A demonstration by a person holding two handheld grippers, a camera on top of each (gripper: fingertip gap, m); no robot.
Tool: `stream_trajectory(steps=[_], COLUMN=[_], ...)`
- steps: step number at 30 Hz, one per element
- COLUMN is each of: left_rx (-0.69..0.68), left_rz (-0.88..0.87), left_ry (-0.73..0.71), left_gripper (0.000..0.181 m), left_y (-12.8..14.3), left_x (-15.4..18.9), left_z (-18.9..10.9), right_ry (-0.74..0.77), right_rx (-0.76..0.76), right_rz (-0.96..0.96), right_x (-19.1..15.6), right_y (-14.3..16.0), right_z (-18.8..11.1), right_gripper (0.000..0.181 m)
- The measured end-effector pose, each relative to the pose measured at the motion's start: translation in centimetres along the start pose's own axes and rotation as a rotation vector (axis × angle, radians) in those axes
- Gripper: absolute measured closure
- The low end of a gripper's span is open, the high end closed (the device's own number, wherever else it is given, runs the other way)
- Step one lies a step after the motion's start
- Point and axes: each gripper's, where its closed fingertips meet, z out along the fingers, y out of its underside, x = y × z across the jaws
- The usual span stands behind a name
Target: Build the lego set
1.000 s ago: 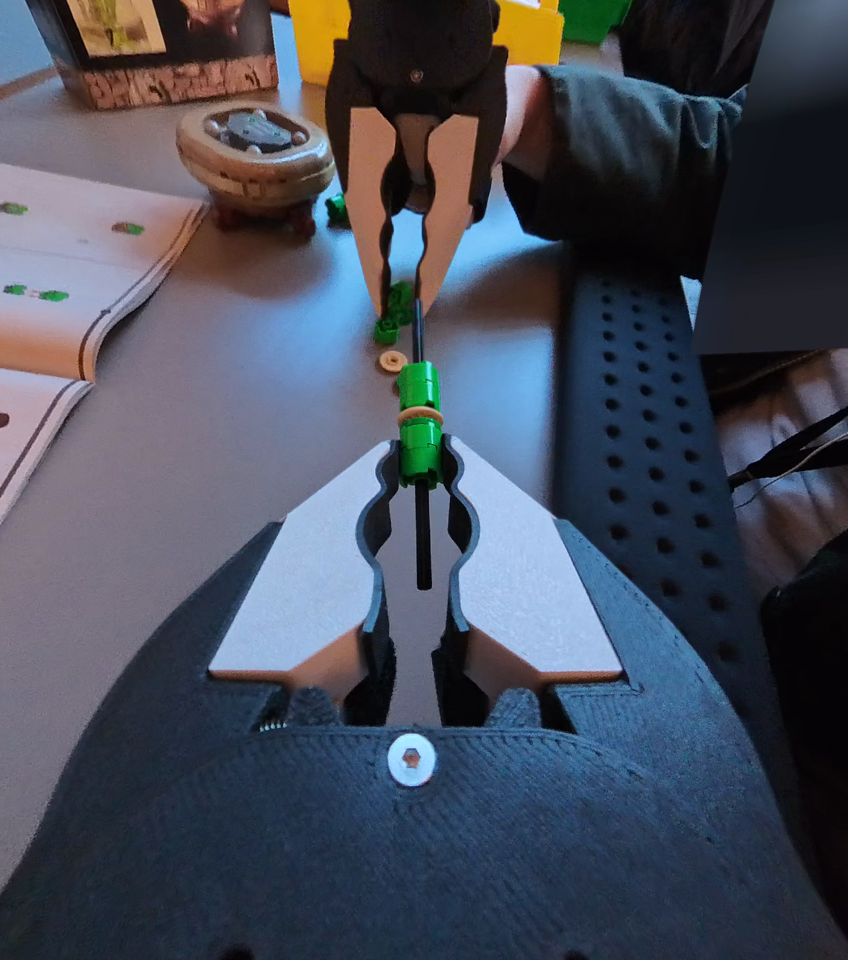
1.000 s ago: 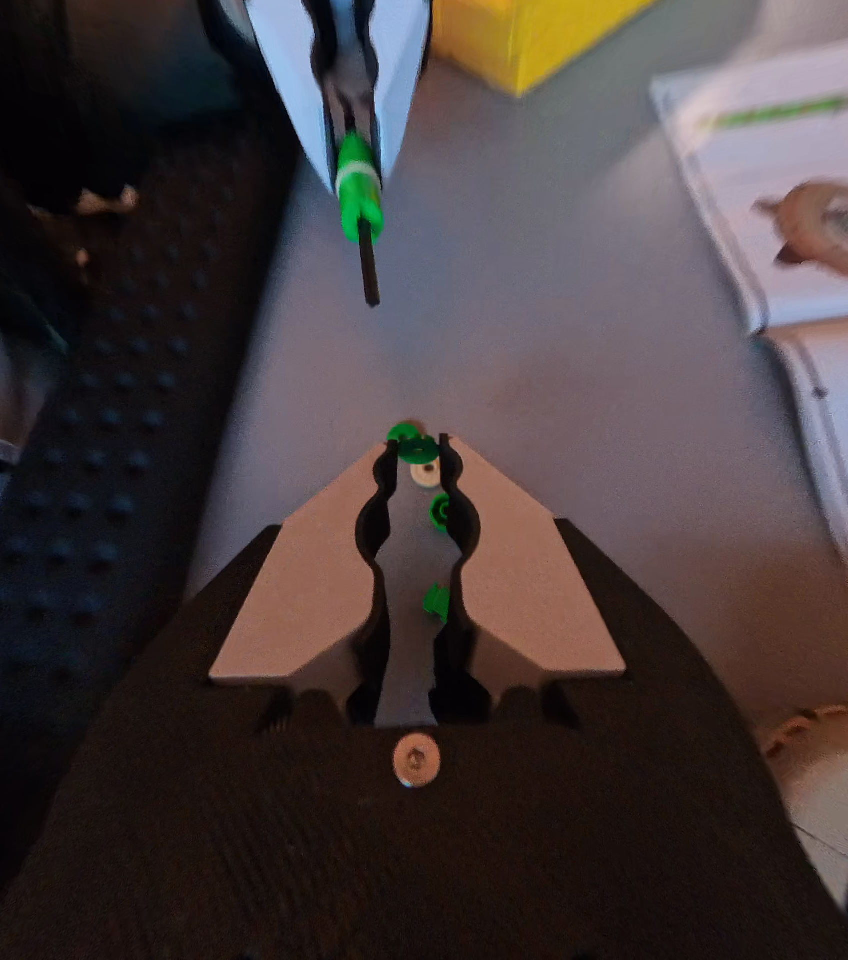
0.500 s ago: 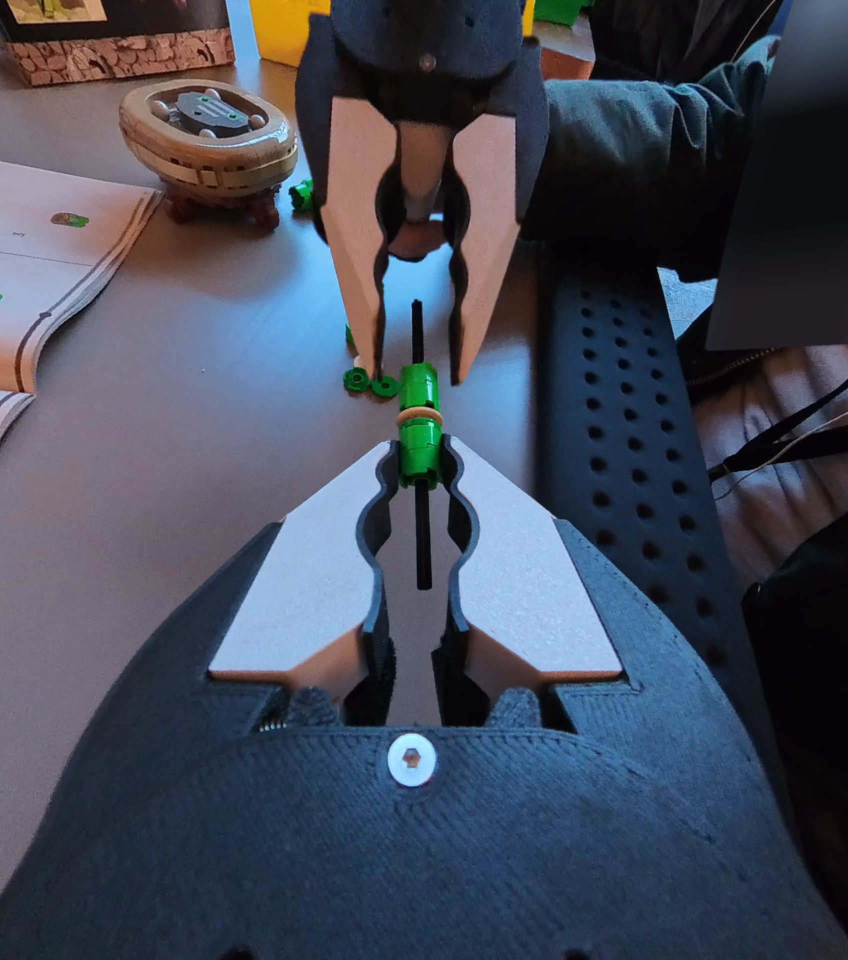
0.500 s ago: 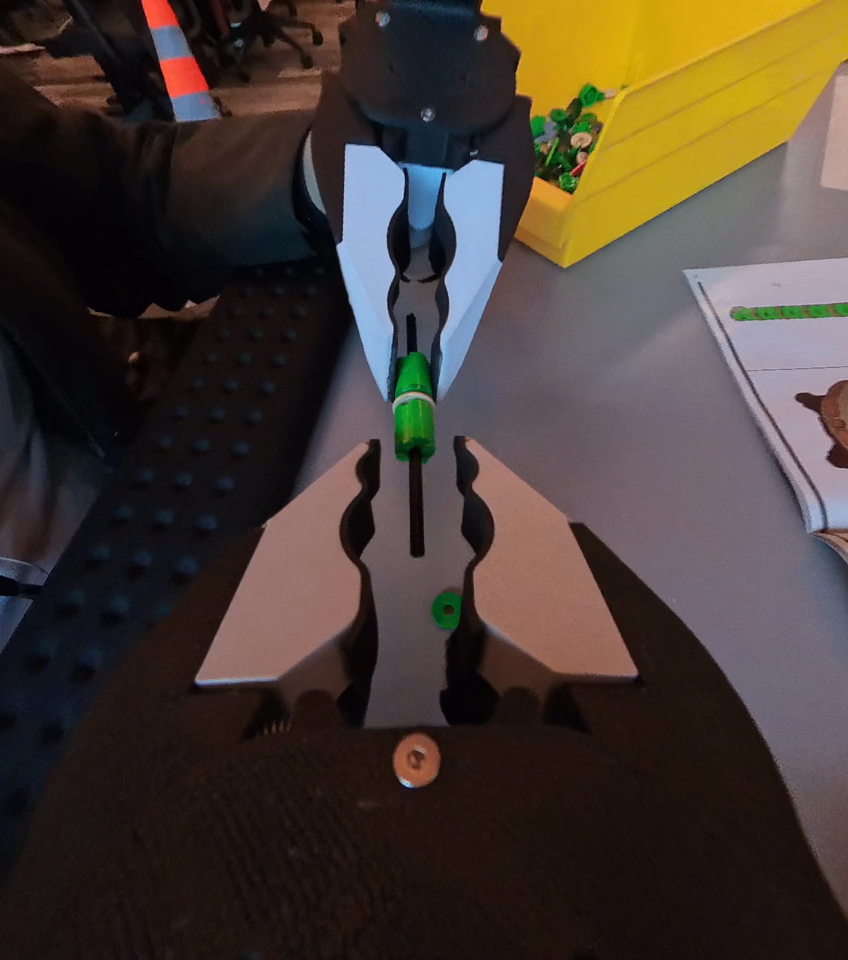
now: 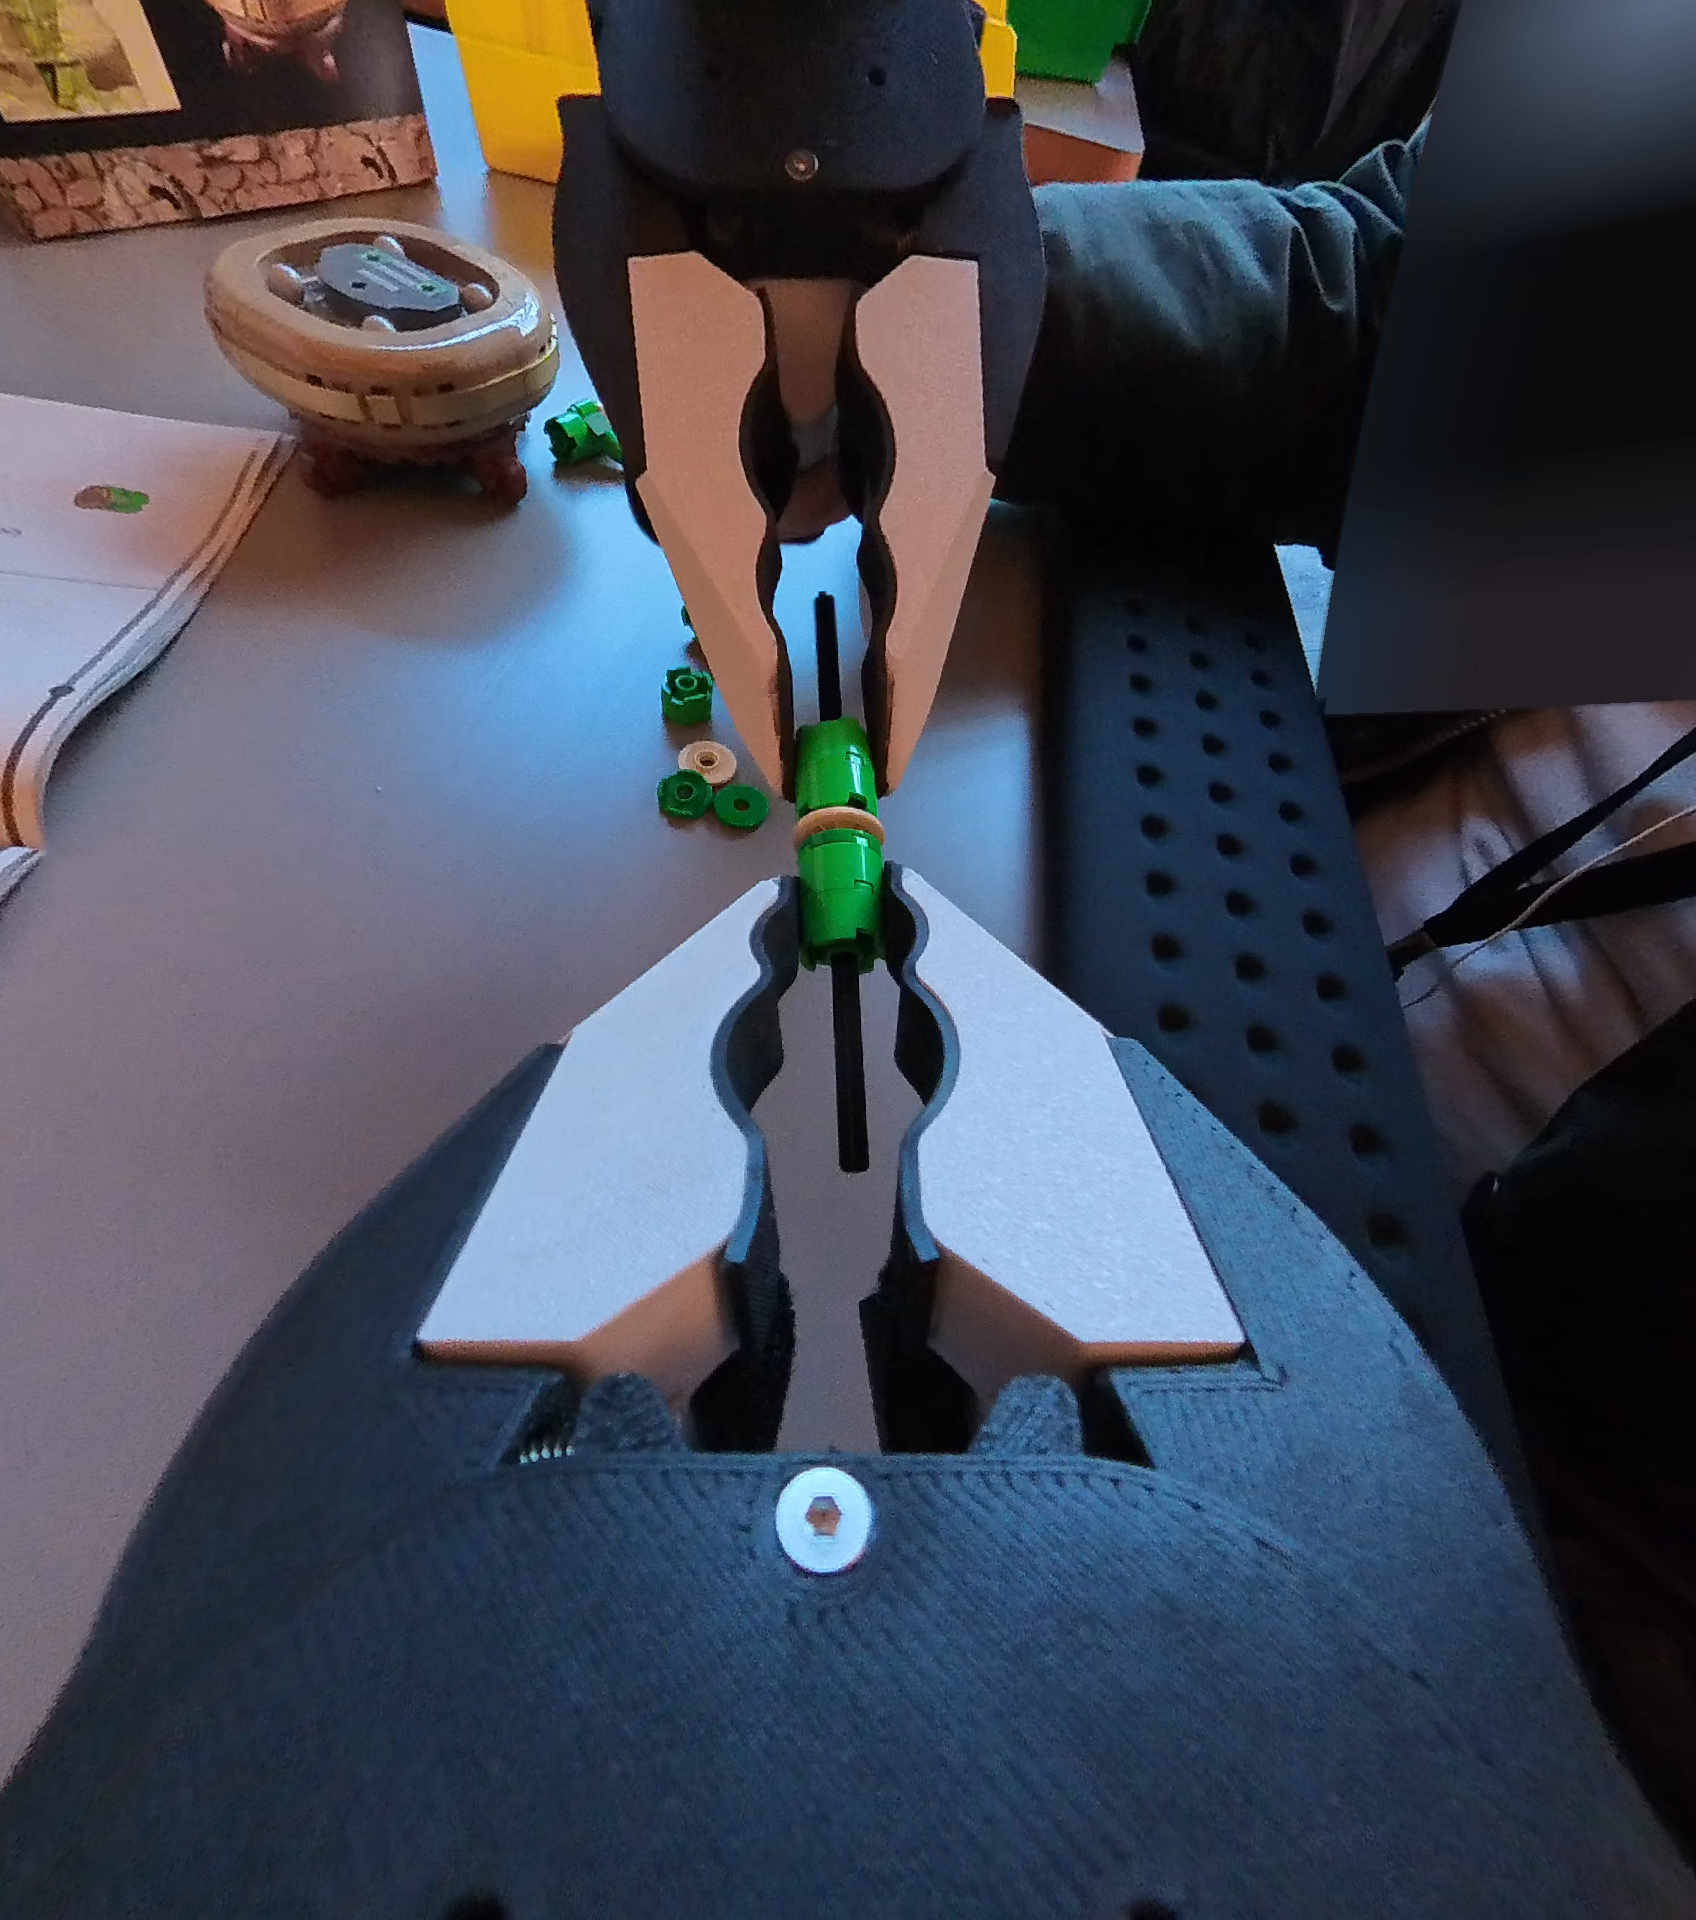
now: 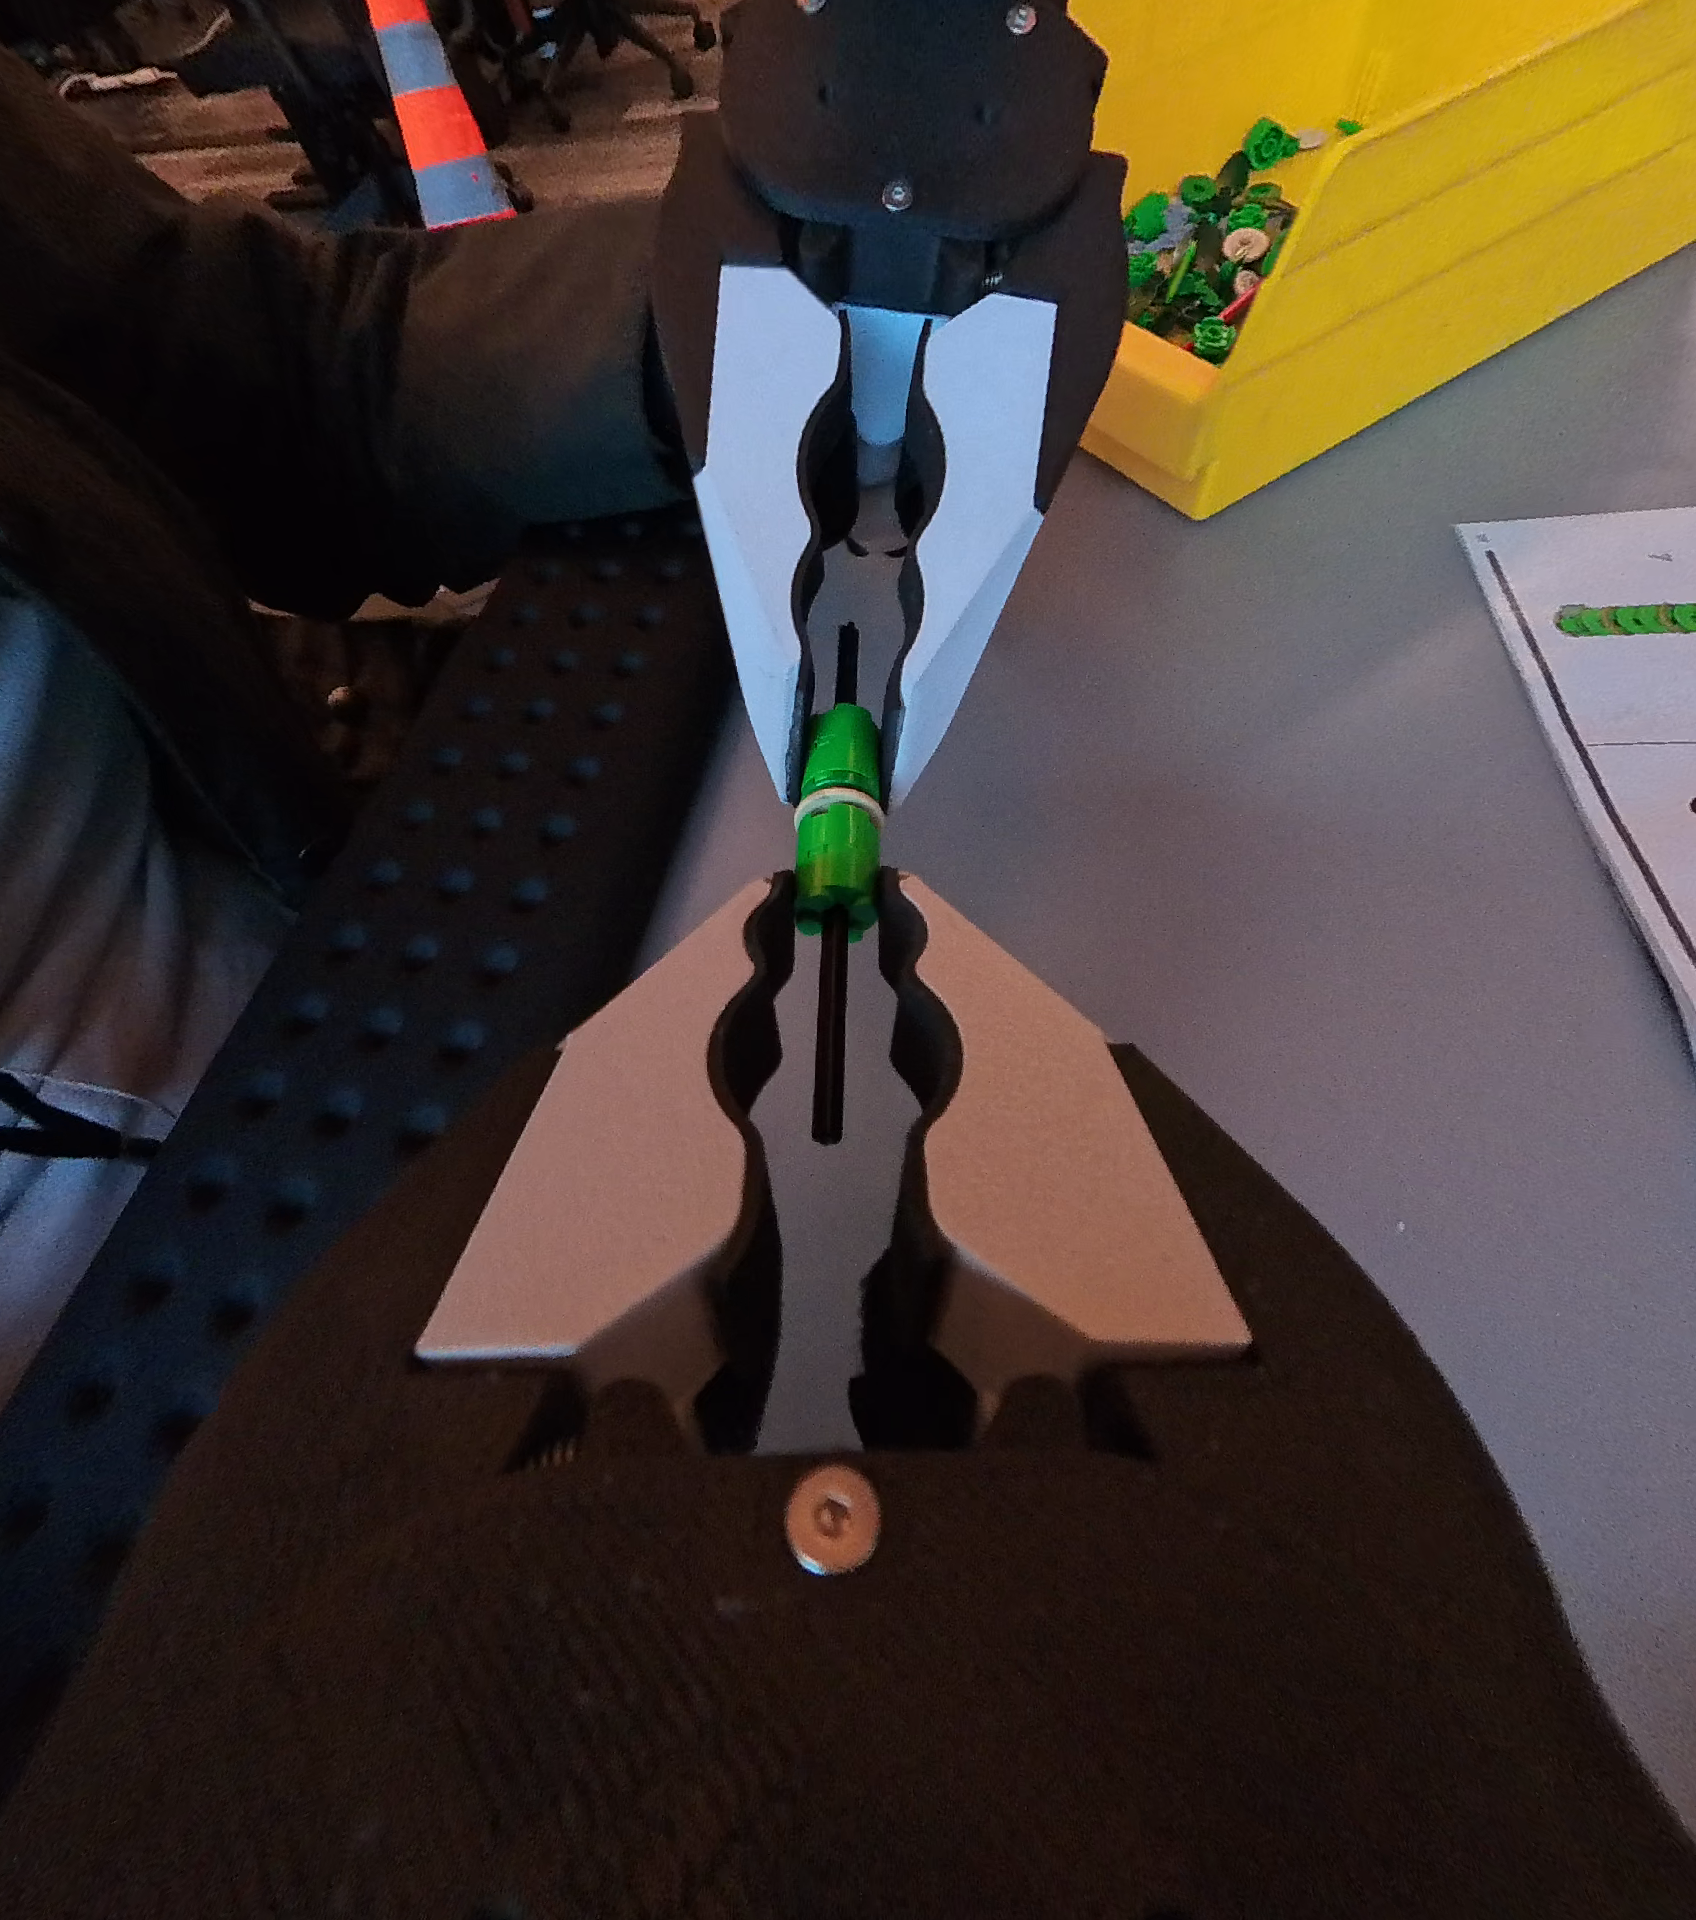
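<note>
The left gripper (image 5: 836,902) is clamped on the near green cylindrical brick (image 5: 838,906) threaded on a thin black plastic axle (image 5: 850,1070); the right gripper (image 5: 831,764), at twelve o'clock, is closed on the far green brick (image 5: 831,767). A tan ring (image 5: 840,827) is sandwiched between them; loose green round studs (image 5: 686,694) lie at eleven o'clock on the grey table (image 5: 387,831).

No text, label or number is legible anywhere.

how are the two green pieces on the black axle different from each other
The near green piece is pinched between the left gripper fingertips; the far green piece sits at the right gripper fingertips. The near one shows its studded end face toward the left wrist camera; the far one's end faces away. Both are bright green round bricks threaded on the same black axle, parted only by a tan ring.
</note>
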Motion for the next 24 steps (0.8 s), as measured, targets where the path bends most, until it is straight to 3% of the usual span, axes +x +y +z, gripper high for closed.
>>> stream_trajectory(steps=[24], left_rx=[0.019], left_rz=[0.059], left_ry=[0.007], left_gripper=[0.166], left_y=[-1.6], left_x=[1.6], left_z=[1.3], right_ry=[-0.016], right_rx=[-0.055], right_rz=[-0.012], right_x=[-1.9], right_y=[0.4], right_z=[-3.0], right_gripper=[0.166])
